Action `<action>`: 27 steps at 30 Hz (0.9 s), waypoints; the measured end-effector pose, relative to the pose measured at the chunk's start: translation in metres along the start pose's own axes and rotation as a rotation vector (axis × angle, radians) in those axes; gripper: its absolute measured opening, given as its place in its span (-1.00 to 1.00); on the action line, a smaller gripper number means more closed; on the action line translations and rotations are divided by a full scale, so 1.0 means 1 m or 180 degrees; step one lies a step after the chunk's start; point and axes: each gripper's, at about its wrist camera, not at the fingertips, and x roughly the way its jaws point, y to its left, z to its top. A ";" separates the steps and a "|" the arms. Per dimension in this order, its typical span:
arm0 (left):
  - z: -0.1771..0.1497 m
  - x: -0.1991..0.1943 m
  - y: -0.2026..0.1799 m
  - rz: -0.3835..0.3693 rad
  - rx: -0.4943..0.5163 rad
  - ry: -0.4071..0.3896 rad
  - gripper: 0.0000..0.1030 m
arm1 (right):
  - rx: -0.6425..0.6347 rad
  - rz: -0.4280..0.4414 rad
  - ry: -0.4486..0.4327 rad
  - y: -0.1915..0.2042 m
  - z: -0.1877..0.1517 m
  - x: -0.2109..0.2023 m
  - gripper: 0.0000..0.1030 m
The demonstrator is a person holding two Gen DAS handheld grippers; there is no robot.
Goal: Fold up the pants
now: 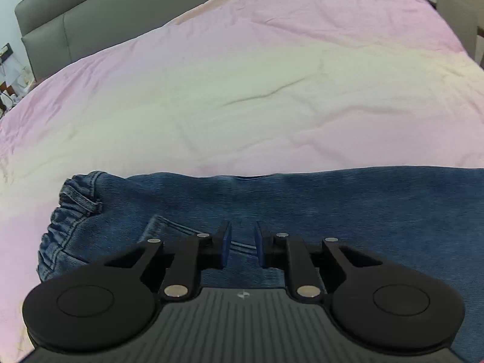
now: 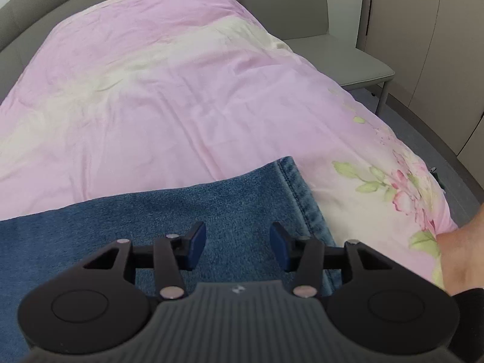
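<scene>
Blue denim pants (image 1: 332, 205) lie flat across the near part of a pink bed cover (image 1: 242, 90). Their elastic waistband (image 1: 69, 208) is at the left in the left wrist view. Their leg hem (image 2: 299, 193) is at the right in the right wrist view. My left gripper (image 1: 243, 246) hovers over the hip area near a pocket seam, jaws slightly apart and empty. My right gripper (image 2: 238, 246) is open and empty over the leg (image 2: 151, 220) near the hem.
A grey headboard (image 1: 90, 15) runs behind the bed. A grey chair (image 2: 317, 36) stands by the bed's far right side. The cover's floral edge (image 2: 402, 181) drops off at the right. Part of the person's arm (image 2: 462, 254) shows at the right.
</scene>
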 end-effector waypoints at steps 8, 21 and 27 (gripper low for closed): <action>-0.021 -0.050 -0.098 -0.0808 0.0243 -0.0063 -0.58 | 0.0380 0.0176 0.0024 -0.054 -0.038 -0.052 -0.14; -0.062 -0.050 -0.209 -0.1301 0.0920 0.0065 -0.57 | 0.1035 0.0462 -0.0145 -0.107 -0.080 -0.063 -0.11; -0.069 -0.049 -0.254 -0.1627 0.1185 0.0183 -0.58 | 0.1368 0.0664 0.0008 -0.123 -0.088 -0.032 -0.11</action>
